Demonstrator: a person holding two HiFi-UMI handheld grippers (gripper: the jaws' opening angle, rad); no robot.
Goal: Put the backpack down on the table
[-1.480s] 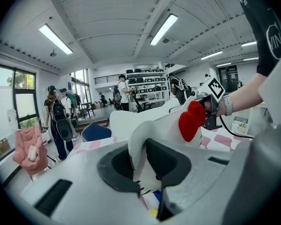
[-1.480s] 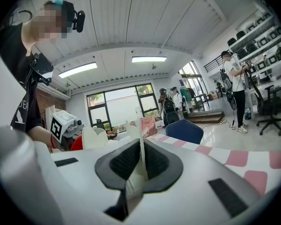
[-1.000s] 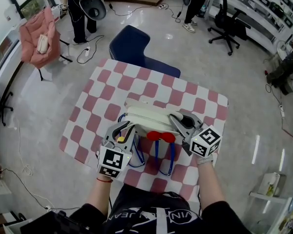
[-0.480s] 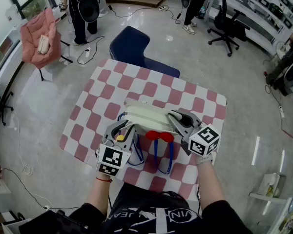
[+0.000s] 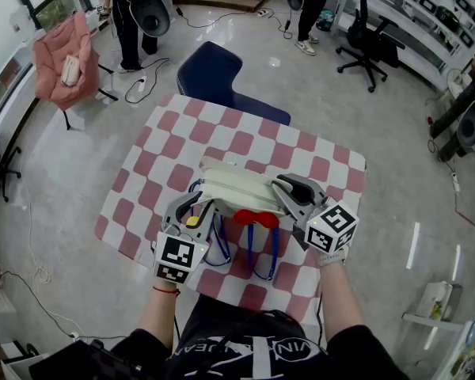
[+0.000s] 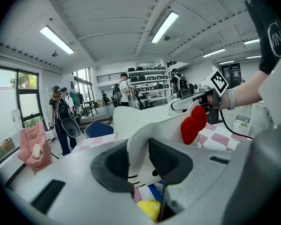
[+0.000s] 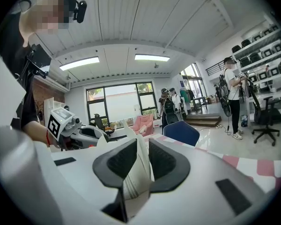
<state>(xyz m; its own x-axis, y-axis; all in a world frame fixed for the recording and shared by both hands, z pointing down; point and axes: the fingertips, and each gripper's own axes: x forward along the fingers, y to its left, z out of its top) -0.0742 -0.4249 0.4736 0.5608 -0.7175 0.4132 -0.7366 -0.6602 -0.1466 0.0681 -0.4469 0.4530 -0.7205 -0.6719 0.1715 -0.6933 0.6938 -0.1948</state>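
Note:
A white cartoon-cat backpack (image 5: 236, 187) with a red bow (image 5: 256, 219) and blue straps (image 5: 261, 256) is held over the red-and-white checked table (image 5: 174, 137). My left gripper (image 5: 196, 208) is shut on the backpack's left edge (image 6: 140, 139). On the other side, my right gripper (image 5: 289, 190) is shut on its right edge (image 7: 138, 172). The red bow (image 6: 193, 124) shows in the left gripper view, with the right gripper (image 6: 196, 99) beyond it. The left gripper (image 7: 70, 125) shows in the right gripper view. Whether the backpack's underside touches the table is hidden.
A dark blue chair (image 5: 218, 77) stands at the table's far edge. A pink jacket on a stand (image 5: 61, 58) is at the far left. People stand at the back (image 5: 134, 14), with cables on the floor. An office chair (image 5: 368, 42) is at the far right.
Both grippers and the backpack have shifted slightly away from me, further over the table. Both stay shut on the bag.

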